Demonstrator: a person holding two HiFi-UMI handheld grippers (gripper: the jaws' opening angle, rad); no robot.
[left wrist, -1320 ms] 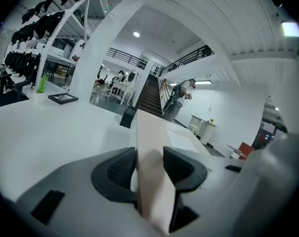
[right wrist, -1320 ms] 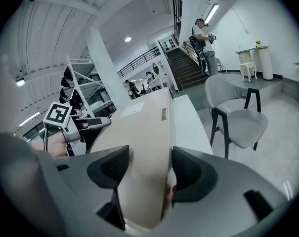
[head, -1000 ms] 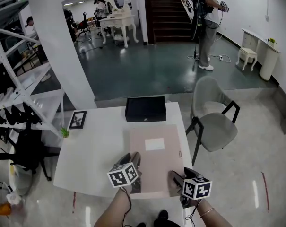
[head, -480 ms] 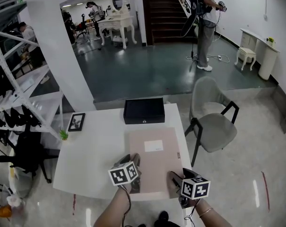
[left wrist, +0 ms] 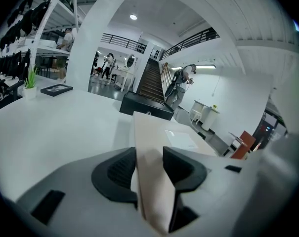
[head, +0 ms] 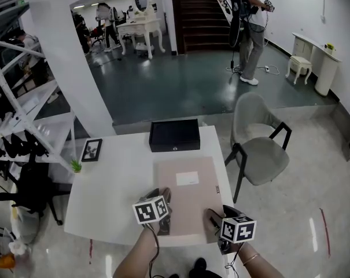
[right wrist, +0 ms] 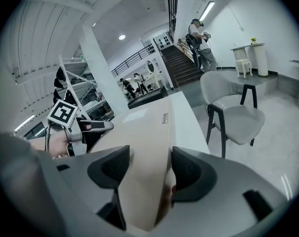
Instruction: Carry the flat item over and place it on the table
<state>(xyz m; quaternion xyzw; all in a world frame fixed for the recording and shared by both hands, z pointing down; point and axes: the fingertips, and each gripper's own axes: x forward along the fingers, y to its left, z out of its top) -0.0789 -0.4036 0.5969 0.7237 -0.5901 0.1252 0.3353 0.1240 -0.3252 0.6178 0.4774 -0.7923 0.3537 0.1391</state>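
Now our left hand-held gripper (left wrist: 149, 169) and right hand-held gripper (right wrist: 148, 174) pinch the near edge of the beige folder (head: 189, 193) lying on the tabletop (head: 111, 184), where we would best keep it level and let go together.

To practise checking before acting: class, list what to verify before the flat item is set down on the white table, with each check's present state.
1. Grip of left gripper on the flat item's near edge: ok.
2. Grip of right gripper on the same edge: ok.
3. Black box apart from the item's far edge: ok.
4. Photo frame and small plant well left of the item: ok.
5. Item's underside touching the table: cannot tell.
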